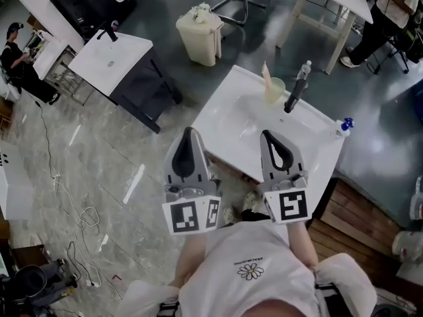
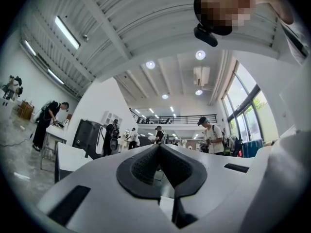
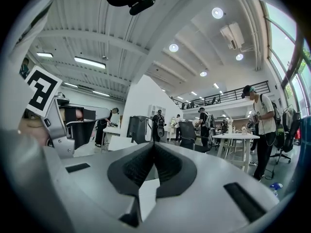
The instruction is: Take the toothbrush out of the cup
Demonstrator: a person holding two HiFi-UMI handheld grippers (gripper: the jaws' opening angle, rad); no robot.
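Sink (image 1: 228,121): toothbrush (image 1: 266,76) beyond right hand-held gripper (image 1: 267,136)

Head camera steeply down over tabletop (image 1: 228,127), left hand-held gripper (image 1: 190,134) and right hand-held gripper (image 1: 268,136) cameras roughly level across hall, sharing balcony railing (image 2: 175,118)

Pale toothbrush (image 1: 266,75) standing in translucent cup (image 1: 275,92), at far rim of white sink (image 1: 228,127)

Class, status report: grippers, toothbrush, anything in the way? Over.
Left gripper and right gripper shut, empty. Toothbrush standing in cup, untouched. Black faucet close beside cup.
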